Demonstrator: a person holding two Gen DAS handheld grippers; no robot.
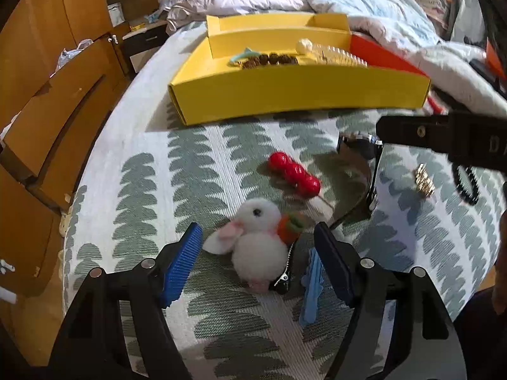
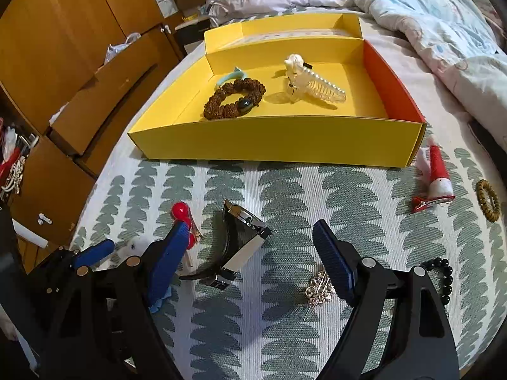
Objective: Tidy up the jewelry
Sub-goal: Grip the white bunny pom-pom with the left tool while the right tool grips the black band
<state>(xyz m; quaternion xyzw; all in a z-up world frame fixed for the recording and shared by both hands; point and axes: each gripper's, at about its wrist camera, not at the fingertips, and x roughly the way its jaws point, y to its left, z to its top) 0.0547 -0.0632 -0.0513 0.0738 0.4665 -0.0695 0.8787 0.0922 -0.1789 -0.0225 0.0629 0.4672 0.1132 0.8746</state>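
With both sets of jaws spread wide and holding nothing, much left to organize. Left gripper (image 1: 258, 247) poised over the plush rabbit clip (image 1: 256, 247), near the bed's left edge, fingers astride it. Risk: squashing soft fluff instead of the metal clip beneath, so a slip; also catching the blue hairpin (image 1: 312, 288) lying just beside. Right gripper (image 2: 250, 250) hovering by the black watch (image 2: 236, 247); curved band liable to roll out. Yellow box (image 2: 279, 145) toward the bed's far side, already holding 3 pieces.
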